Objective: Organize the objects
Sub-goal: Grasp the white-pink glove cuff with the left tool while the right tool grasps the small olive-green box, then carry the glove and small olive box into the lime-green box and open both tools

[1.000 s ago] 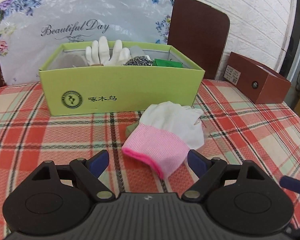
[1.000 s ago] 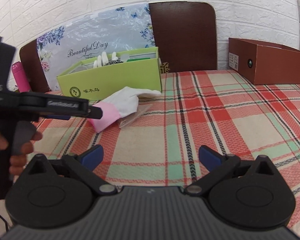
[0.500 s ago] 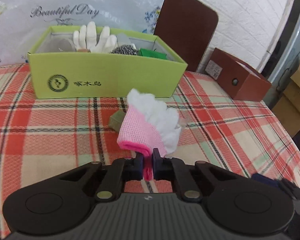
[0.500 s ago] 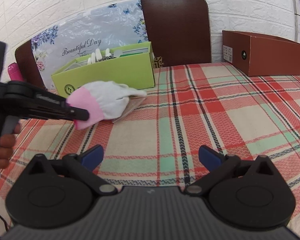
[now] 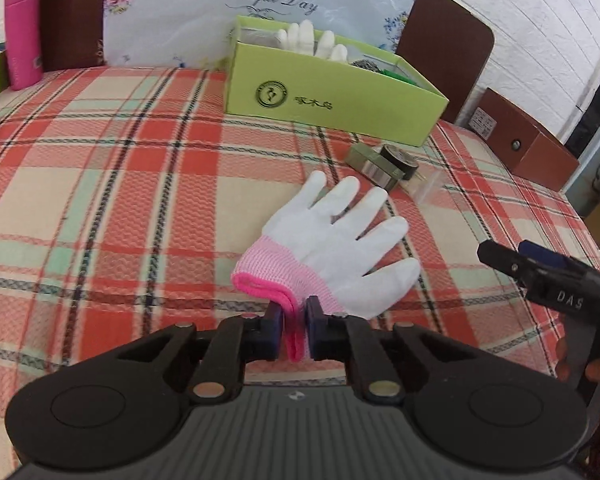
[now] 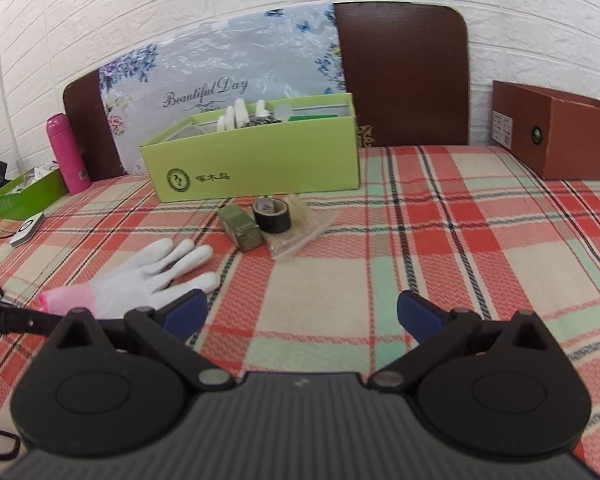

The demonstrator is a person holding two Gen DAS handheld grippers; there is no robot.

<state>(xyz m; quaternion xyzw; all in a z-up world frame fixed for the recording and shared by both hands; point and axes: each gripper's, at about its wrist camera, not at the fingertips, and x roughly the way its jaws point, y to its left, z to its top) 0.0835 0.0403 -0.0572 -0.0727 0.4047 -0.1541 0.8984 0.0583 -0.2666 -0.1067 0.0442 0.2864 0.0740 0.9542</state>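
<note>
A white glove with a pink cuff (image 5: pixel 332 240) lies flat on the plaid tablecloth, fingers spread; it also shows in the right wrist view (image 6: pixel 148 276). My left gripper (image 5: pixel 294 332) is shut on the glove's pink cuff. My right gripper (image 6: pixel 300 312) is open and empty above the cloth, right of the glove. A green box (image 5: pixel 332 100) at the back holds another white glove (image 5: pixel 312 40) and other items; it also shows in the right wrist view (image 6: pixel 260 168).
A black tape roll (image 6: pixel 272 216), a small olive box (image 6: pixel 242 228) and a clear packet (image 6: pixel 300 232) lie in front of the green box. A brown box (image 6: pixel 560 136) stands back right. A pink bottle (image 6: pixel 66 154) and a small green tray (image 6: pixel 24 196) are at the left.
My left gripper closed on the glove's cuff and pulled it away from the green box, laying it flat. The tape roll and olive box it covered now show.
</note>
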